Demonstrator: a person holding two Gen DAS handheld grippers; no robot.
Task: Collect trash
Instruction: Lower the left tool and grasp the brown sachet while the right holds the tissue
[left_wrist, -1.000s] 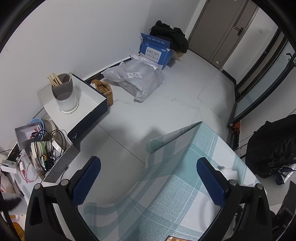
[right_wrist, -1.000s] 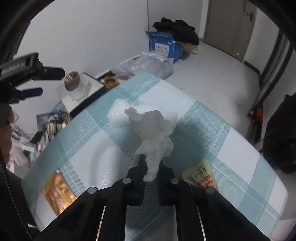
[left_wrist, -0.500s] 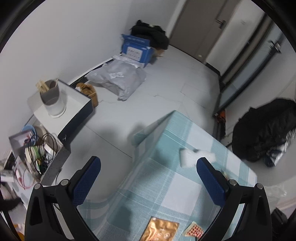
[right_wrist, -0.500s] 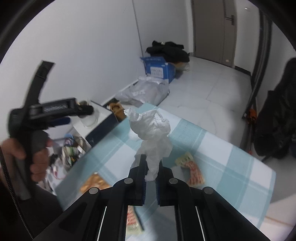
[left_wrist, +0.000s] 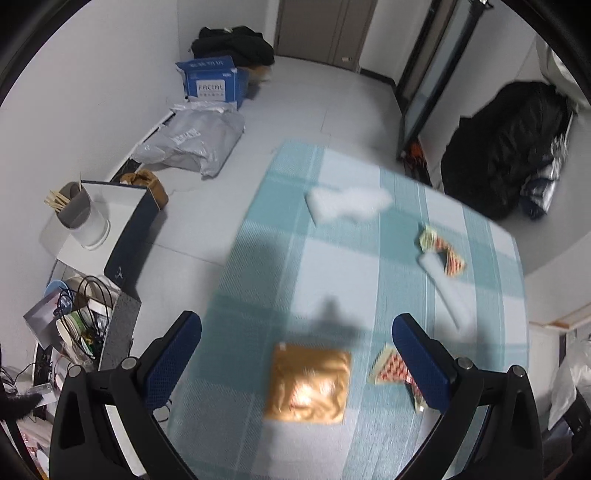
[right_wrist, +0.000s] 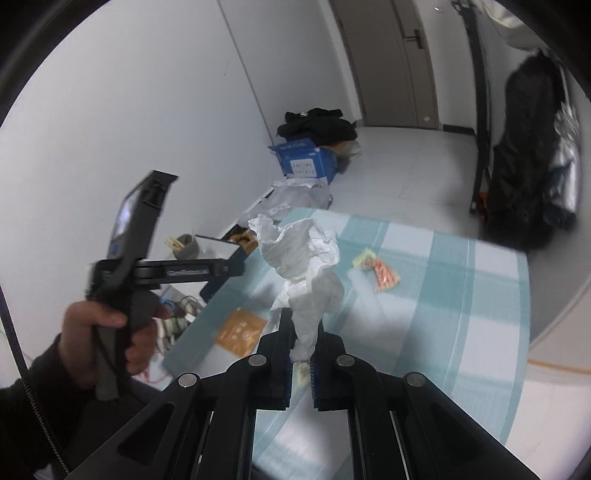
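Your right gripper (right_wrist: 302, 352) is clamped on the crumpled white tissue (right_wrist: 304, 266), held above the checked tablecloth (right_wrist: 461, 314). Your left gripper (left_wrist: 297, 354) hovers with fingers wide apart over the gold wrapper (left_wrist: 308, 384).

My 2 views are evenly lit by soft, cool indoor light. My left gripper (left_wrist: 295, 354) throws a dark shadow on the tablecloth (left_wrist: 369, 258). The gold packet (left_wrist: 308, 384) has glare and motion blur. Fisheye bends the edges, and the corners are black.

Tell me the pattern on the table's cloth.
Teal-and-white plaid tablecloth, clearest in the left wrist view.
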